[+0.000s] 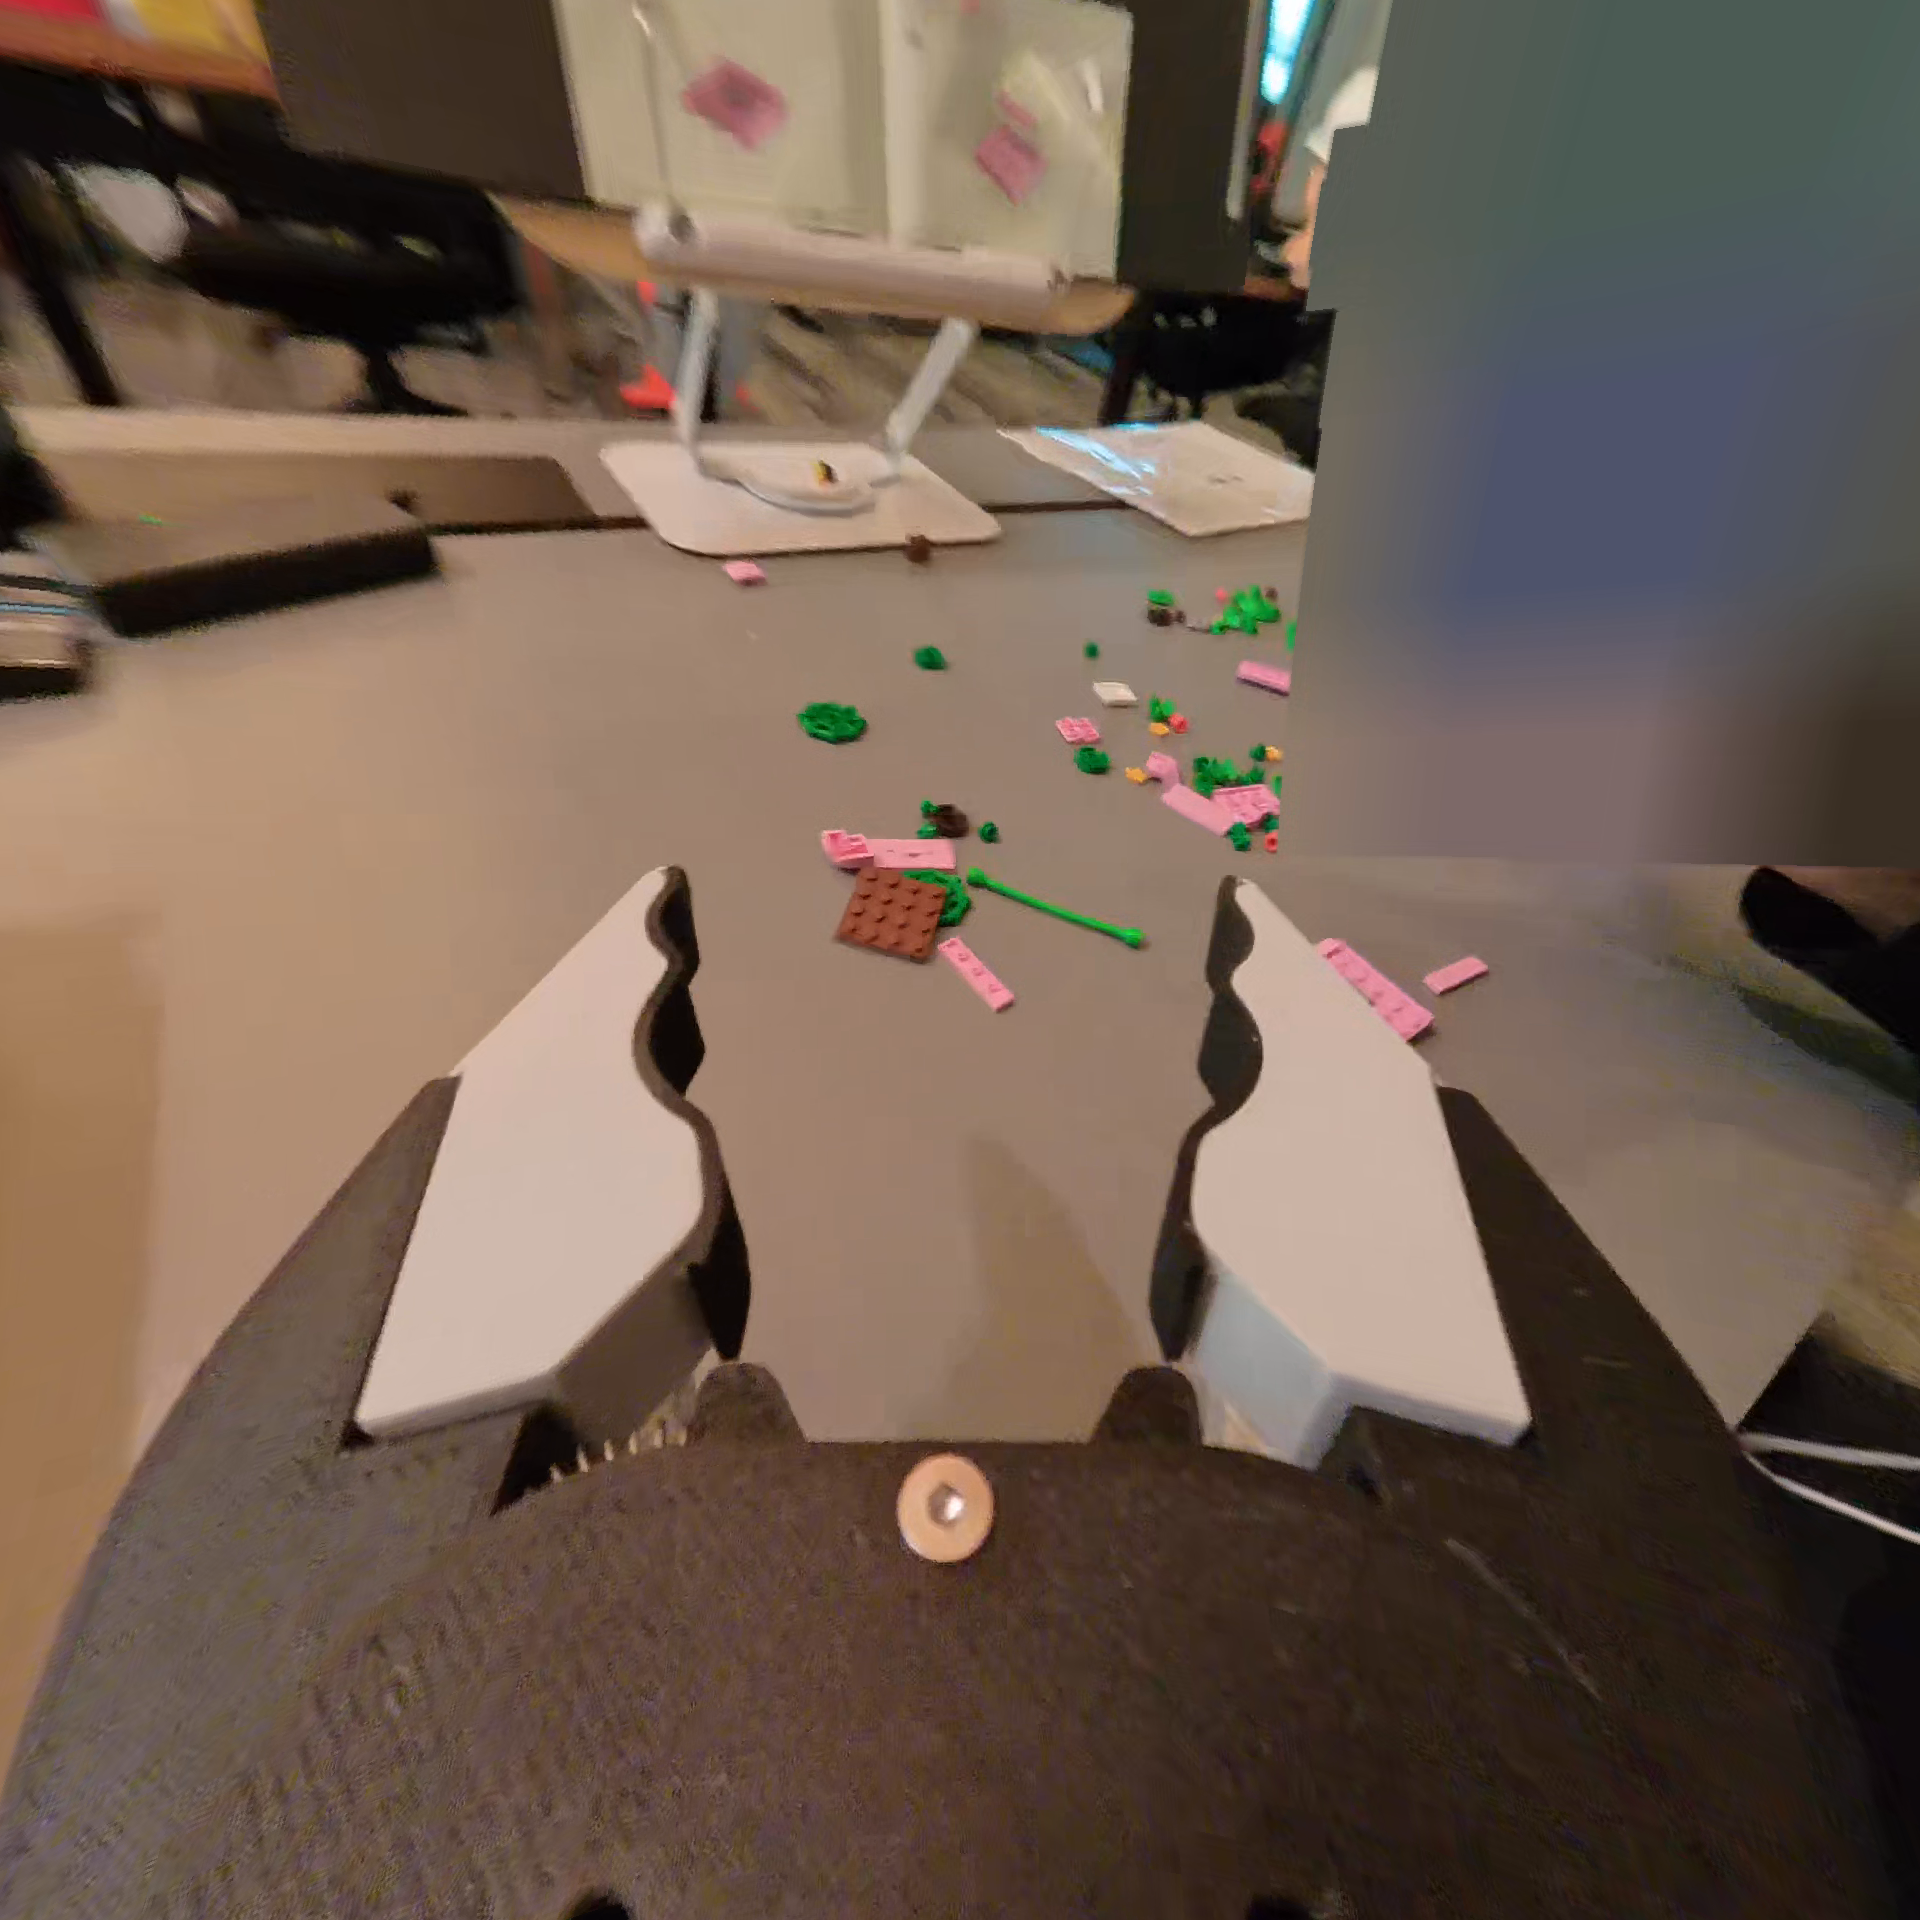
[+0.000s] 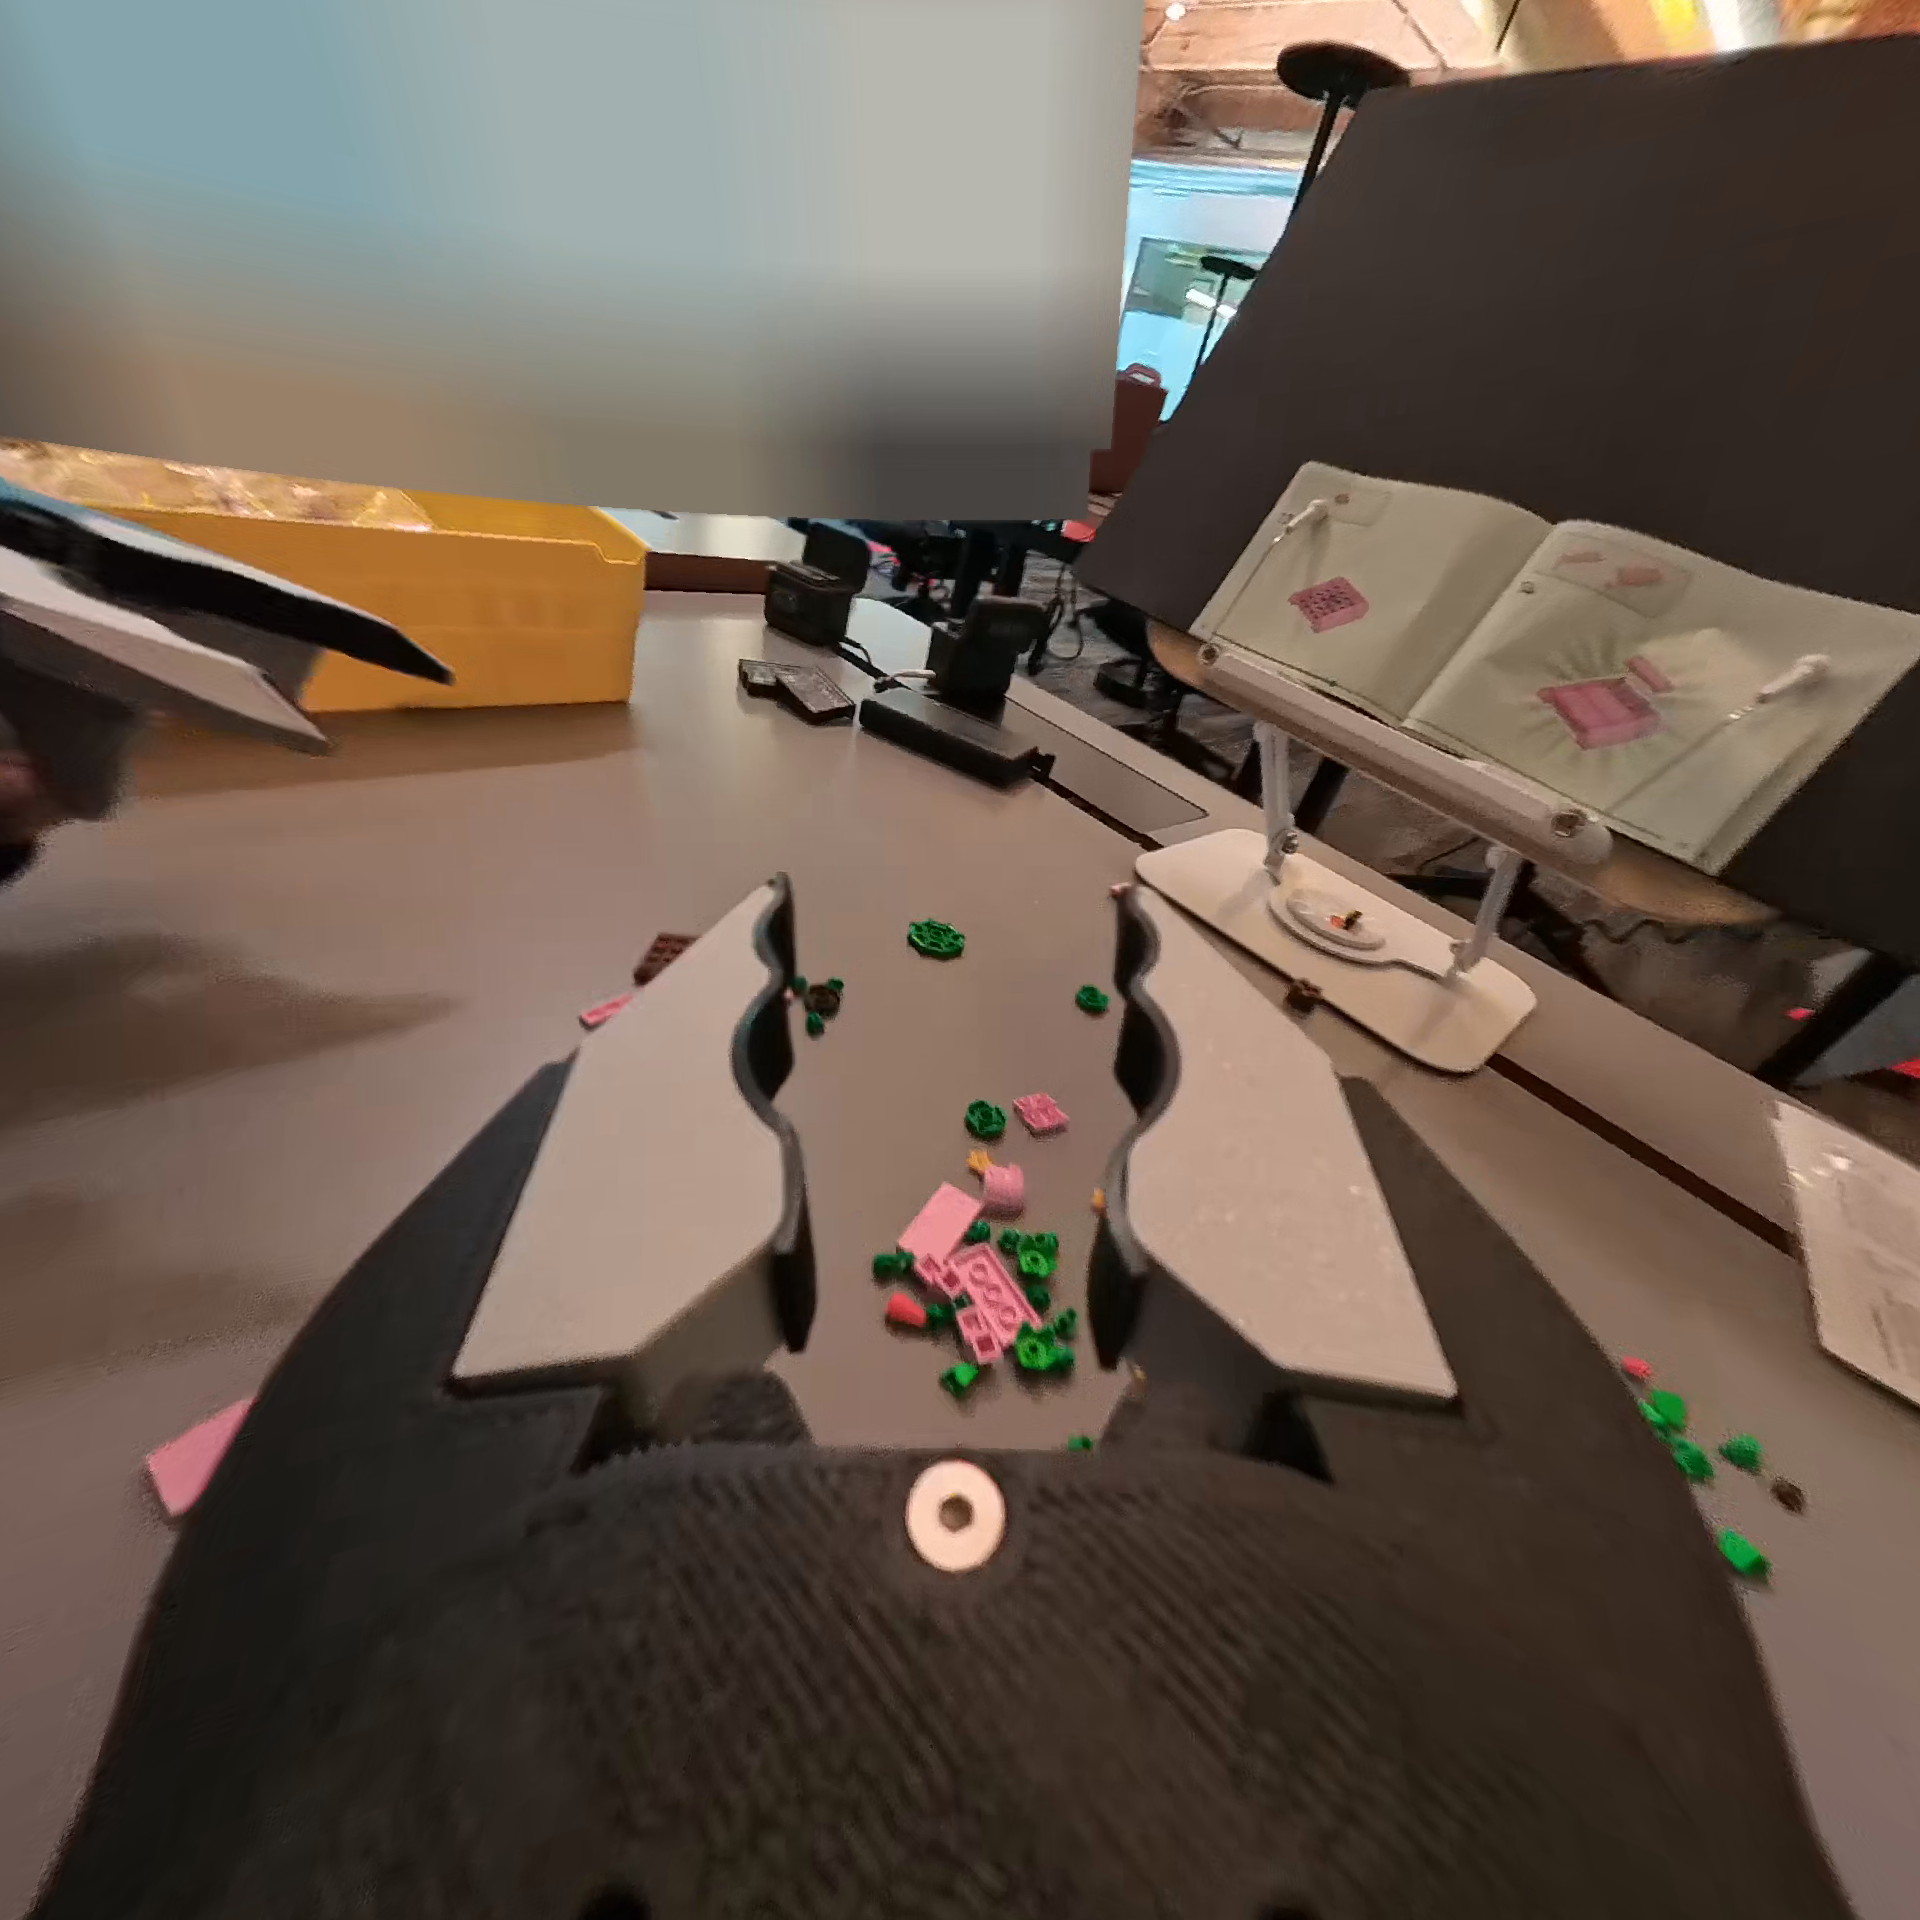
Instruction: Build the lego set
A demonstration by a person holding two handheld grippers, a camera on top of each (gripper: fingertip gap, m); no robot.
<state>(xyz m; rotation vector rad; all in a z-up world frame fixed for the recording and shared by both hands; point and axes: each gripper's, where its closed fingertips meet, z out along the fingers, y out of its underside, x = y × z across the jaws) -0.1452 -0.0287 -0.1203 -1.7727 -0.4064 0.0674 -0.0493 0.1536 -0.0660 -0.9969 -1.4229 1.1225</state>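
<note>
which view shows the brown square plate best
The left wrist view: the brown square plate lies in full sight just ahead of the open left gripper. In the right wrist view only a dark corner shows behind a finger.

Place: an office-like workroom is being suggested.
Evidence: a grey desk [image 2: 416,935], office chairs [image 1: 343,260] and a yellow parts bin [image 2: 468,613] are being shown.
</note>
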